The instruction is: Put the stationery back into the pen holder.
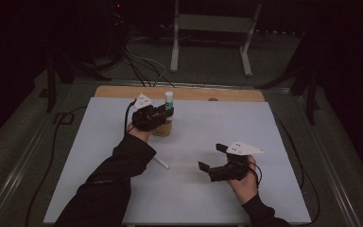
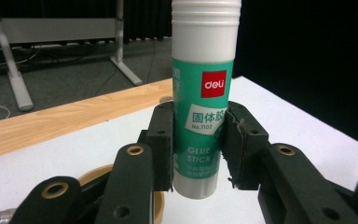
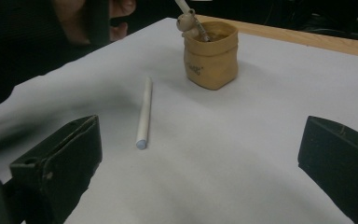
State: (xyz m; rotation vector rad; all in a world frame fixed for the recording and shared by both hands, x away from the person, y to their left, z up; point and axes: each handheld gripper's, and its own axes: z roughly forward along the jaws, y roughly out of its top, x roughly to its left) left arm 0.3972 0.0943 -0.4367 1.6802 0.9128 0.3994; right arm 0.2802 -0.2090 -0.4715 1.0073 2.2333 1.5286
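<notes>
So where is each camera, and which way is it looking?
High view: sits above the person's side, looks forward and down on the table; both forearms and hands show, the left tool on the glue stick.
Left gripper view: rides the left tool, looks along its jaws, shut on the upright glue stick, toward the table's far edge.
Right gripper view: rides the right tool, jaws open, looks at the pen and cup; a hand shows top left.
Shared: high and right views both show the cup and pen.
</notes>
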